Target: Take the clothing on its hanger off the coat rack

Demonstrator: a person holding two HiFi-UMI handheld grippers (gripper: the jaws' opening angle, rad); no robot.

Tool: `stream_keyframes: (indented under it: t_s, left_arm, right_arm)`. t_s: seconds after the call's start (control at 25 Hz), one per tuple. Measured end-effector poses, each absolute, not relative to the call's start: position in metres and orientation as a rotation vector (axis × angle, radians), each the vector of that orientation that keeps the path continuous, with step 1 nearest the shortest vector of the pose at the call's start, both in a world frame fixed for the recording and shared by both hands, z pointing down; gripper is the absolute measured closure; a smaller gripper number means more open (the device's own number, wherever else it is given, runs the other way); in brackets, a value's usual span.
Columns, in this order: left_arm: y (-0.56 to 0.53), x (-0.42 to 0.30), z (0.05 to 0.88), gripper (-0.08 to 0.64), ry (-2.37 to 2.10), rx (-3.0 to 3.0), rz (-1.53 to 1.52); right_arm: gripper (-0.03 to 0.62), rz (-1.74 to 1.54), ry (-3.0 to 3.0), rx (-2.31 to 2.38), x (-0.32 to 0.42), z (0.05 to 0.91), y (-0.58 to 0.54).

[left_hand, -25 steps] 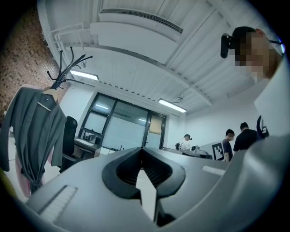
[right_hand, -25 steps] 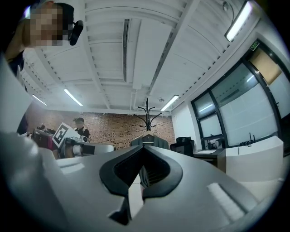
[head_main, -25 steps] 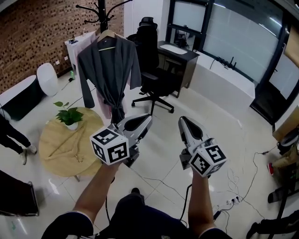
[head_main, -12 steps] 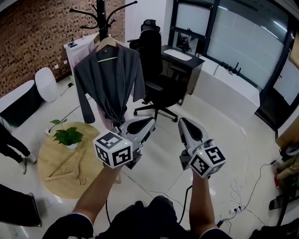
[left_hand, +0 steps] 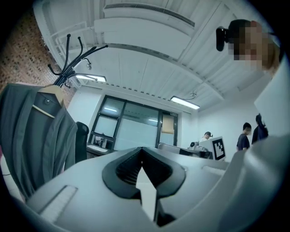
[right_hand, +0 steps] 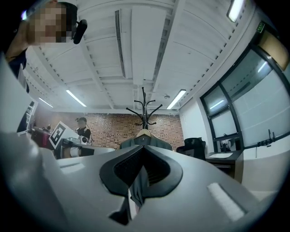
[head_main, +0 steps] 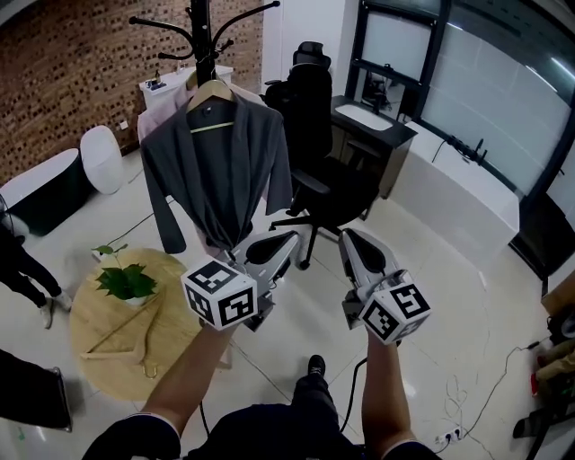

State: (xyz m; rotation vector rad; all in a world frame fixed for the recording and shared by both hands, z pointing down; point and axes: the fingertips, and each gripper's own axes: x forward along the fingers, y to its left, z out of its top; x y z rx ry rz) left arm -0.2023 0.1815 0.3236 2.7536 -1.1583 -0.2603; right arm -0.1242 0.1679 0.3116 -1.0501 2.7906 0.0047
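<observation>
While the grey robe (head_main: 220, 171) hangs on its wooden hanger (head_main: 212, 91) from the coat rack (head_main: 199, 27), well ahead, the left hand-held gripper (head_main: 287, 239) and right hand-held gripper (head_main: 347, 235) are both closed and empty. One should open before reaching the hanger's neck, then lift it clear.

Can't see the coat rack's (head_main: 199, 27) pole below the collar, buried behind the grey robe (head_main: 220, 166), and can't see its very top either, clipped by the upper edge. Only catching the hanger's (head_main: 211, 90) neck and shoulder tips. Can't trace the office chair's (head_main: 328, 144) base, partly blocked by the left gripper (head_main: 286, 241). Far left, just a person's legs (head_main: 20, 265), rest cut off.
</observation>
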Motion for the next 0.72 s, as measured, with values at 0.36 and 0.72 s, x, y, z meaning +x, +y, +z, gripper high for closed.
stream_keyframes:
  t_s: [0.36,0.72]
  left_arm:
    - [0.089,-0.213,0.323,0.555,-1.418,2.659,-0.31]
    - [0.021,-0.236,0.312,0.555,-1.732,2.512,-0.319]
  right_arm:
    - [0.591,0.09,2.891,-0.795,-0.141,0.305,0.065]
    - [0.591,0.125,2.994,-0.477,-0.169,0.303,-0.015]
